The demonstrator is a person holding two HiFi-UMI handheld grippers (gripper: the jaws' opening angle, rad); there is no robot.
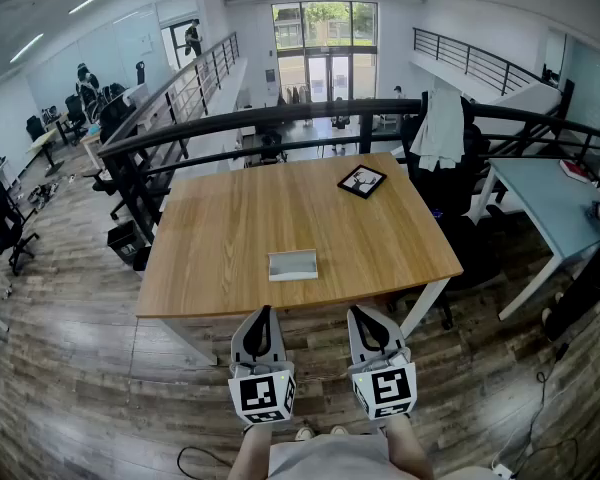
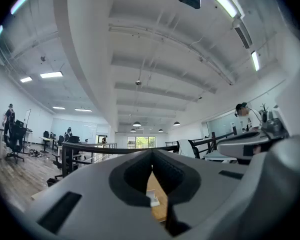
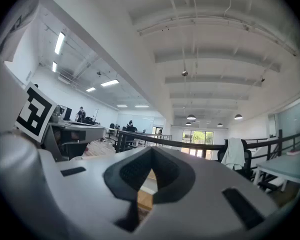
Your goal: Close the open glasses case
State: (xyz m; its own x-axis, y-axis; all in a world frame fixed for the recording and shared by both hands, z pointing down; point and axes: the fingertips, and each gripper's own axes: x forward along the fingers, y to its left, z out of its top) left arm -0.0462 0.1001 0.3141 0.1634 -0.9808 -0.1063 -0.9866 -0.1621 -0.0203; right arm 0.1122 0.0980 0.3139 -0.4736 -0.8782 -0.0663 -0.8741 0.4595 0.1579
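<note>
An open pale grey glasses case (image 1: 293, 265) lies on the wooden table (image 1: 220, 238) near its front edge, lid up. Both grippers hang in front of the table, short of its edge. My left gripper (image 1: 264, 315) is shut with nothing in it, just below and left of the case. My right gripper (image 1: 361, 315) is shut and empty too, below and right of the case. In the left gripper view the case (image 2: 152, 200) shows small through the gap under the closed jaws. The right gripper view shows only a strip of table (image 3: 145, 196) past its jaws.
A black framed tablet-like object (image 1: 361, 181) lies at the table's far right. A black railing (image 1: 280, 118) runs behind the table. A chair with a white garment (image 1: 440, 133) stands at the right, beside a blue-topped table (image 1: 550, 198). The floor is wood planks.
</note>
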